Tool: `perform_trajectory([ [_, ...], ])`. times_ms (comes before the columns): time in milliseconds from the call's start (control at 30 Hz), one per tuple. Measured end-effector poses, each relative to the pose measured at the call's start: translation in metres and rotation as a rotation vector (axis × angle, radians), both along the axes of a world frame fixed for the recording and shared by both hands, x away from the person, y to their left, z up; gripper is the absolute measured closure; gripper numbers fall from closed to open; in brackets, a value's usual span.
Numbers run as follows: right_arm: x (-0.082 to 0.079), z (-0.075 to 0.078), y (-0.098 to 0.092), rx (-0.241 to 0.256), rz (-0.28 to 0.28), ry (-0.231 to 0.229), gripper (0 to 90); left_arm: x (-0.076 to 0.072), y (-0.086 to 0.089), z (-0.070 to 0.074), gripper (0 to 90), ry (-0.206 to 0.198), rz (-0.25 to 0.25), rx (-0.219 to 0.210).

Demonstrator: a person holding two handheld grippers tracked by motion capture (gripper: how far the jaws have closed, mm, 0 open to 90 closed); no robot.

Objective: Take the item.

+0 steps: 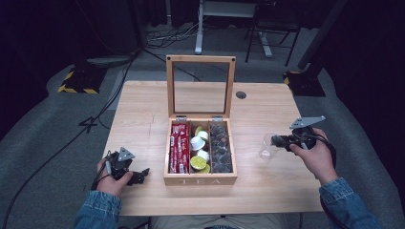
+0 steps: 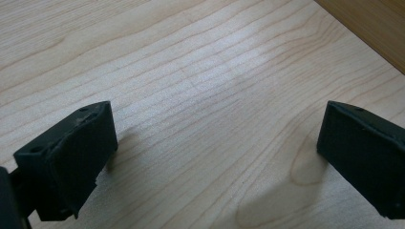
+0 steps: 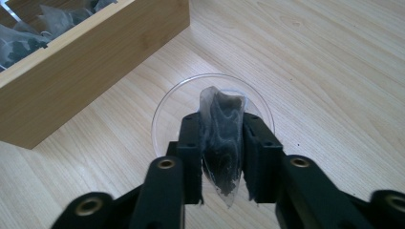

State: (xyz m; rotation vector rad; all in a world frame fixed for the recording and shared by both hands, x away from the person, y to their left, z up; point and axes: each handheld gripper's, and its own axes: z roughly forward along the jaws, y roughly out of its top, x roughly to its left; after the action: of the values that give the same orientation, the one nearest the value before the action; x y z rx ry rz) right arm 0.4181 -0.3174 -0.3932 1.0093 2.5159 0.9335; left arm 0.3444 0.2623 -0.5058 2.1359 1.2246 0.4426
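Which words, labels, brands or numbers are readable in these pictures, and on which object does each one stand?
"TEA": on the front wall of the wooden box, in pale letters.
Red packets in the box's left compartment: they carry light print, too small and blurred to read.
Tea bag held between the jaws of the right gripper over the clear cup: no text visible.
Nothing else readable.

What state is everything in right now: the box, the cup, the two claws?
Tea box: lid up, all three compartments filled.
Plastic cup: upright on the table, looks empty.
Tea bag: pinched, above the cup.
Right claw: shut on the tea bag.
Left claw: open, holding nothing.
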Motion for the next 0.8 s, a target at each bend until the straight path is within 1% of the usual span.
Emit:
perform_trajectory([
  [100,0.001,0.000,-0.001,0.014,-0.024,-0.004,57.2,0.000,0.000,0.000,0.2,0.000,0.000,0.000],
  [133,0.001,0.001,-0.002,0.048,-0.041,-0.005,51.3,0.000,0.000,0.000,0.2,0.000,0.000,0.000],
  [233,0.001,0.002,-0.003,0.053,-0.050,-0.015,48.7,0.000,0.000,0.000,0.2,0.001,0.000,0.000],
  [467,0.003,0.001,-0.004,0.101,-0.058,-0.017,43.9,0.001,0.000,0.000,0.1,0.005,-0.004,-0.001],
  [500,0.003,0.001,-0.003,0.107,-0.057,-0.021,43.1,0.001,0.000,0.000,0.1,0.005,-0.004,0.001],
  [533,0.004,0.002,-0.003,0.123,-0.059,-0.028,41.4,0.001,0.000,0.000,0.1,0.005,-0.004,0.001],
  [567,0.004,0.002,-0.003,0.123,-0.059,-0.028,41.4,0.001,0.000,0.000,0.1,0.005,-0.006,0.001],
  [633,0.005,0.003,-0.002,0.141,-0.056,-0.043,39.3,0.001,0.000,0.000,0.1,0.003,-0.005,0.000],
  [733,0.007,0.008,-0.001,0.182,-0.063,-0.061,36.5,0.001,0.000,0.000,0.1,0.004,-0.005,0.000],
  [767,0.007,0.008,-0.001,0.182,-0.063,-0.061,36.5,0.001,0.000,0.000,0.1,0.003,-0.005,0.000],
  [800,0.008,0.010,0.000,0.188,-0.063,-0.070,35.9,0.001,0.000,0.000,0.1,0.003,-0.004,0.000],
])
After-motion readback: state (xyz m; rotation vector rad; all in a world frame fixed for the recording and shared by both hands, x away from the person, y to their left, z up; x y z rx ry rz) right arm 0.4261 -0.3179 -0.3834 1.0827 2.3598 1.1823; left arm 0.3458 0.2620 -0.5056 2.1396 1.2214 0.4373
